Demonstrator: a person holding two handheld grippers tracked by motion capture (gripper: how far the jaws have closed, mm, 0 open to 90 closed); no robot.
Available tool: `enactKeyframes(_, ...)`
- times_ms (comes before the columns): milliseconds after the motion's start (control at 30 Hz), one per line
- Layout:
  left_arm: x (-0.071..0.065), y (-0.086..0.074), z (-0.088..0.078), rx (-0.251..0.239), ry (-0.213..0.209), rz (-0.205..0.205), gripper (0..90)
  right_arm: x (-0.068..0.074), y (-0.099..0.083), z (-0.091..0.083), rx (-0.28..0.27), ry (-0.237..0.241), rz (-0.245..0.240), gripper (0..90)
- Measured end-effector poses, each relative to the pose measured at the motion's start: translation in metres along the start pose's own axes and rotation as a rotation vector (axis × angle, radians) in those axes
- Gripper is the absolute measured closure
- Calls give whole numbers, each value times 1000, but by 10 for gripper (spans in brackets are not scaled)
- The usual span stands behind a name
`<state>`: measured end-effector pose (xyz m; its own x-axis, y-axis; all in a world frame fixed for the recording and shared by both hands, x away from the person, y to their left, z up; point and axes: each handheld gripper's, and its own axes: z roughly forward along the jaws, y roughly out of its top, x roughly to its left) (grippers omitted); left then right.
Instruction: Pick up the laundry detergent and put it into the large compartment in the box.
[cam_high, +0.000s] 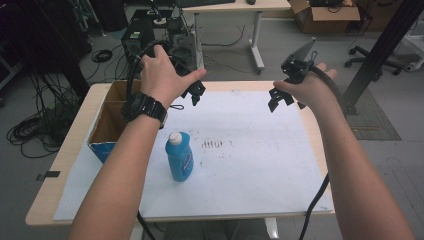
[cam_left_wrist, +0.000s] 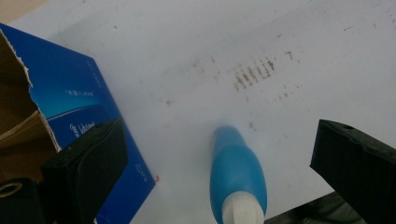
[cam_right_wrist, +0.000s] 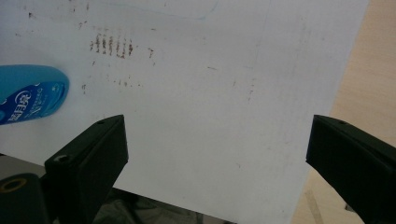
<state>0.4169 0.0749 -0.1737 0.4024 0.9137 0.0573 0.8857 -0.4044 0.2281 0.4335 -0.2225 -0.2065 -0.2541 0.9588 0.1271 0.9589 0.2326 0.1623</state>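
Upright blue plastic bottle with white cap (cam_high: 179, 156), label print illegible, stands on white paper sheet (cam_high: 250, 165) below both grippers, left (cam_high: 196, 93) and right (cam_high: 281, 98), fingers spread wide, empty. Open blue cardboard box (cam_high: 107, 127) left, lettering unreadable.

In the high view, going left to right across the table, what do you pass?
Open cardboard box → blue bottle → brown smudge marks on the white sheet. Above the table's far part, the left gripper comes before the right gripper.
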Motion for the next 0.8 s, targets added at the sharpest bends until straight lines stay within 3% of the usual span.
enactKeyframes(800, -12, -38, 8, 45, 7, 24, 43, 2, -9, 7, -8, 13, -11, 57)
